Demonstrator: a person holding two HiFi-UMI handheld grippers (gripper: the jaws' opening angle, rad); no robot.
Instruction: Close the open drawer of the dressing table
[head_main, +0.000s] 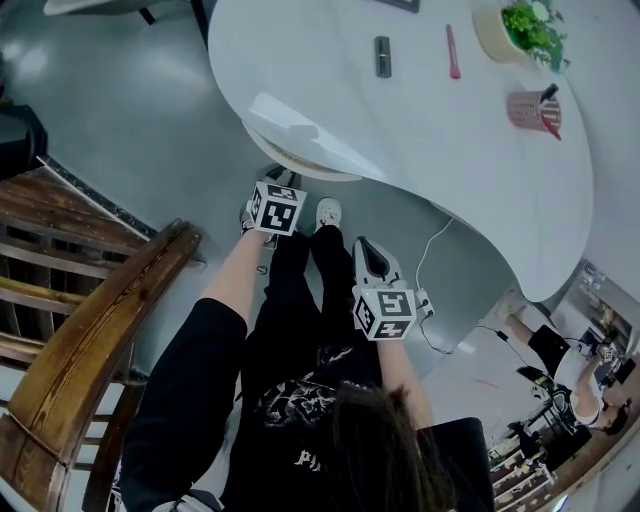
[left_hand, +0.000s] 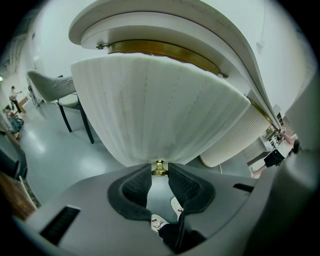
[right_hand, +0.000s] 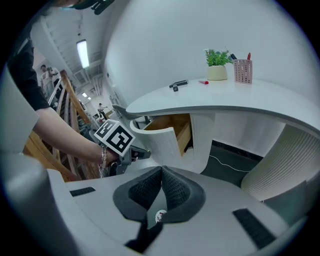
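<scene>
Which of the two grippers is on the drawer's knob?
The left gripper, its jaws closed on the gold knob of the white drawer; the right gripper is away from it, jaws together, empty.

Soft even daylight, fisheye-warped edges

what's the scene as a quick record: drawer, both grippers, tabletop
drawer: open, curved white front, wood inside
left gripper: shut on the drawer's gold knob
right gripper: shut, empty, apart from the drawer
tabletop: potted plant, pink pen holder, dark bar, pink stick
</scene>
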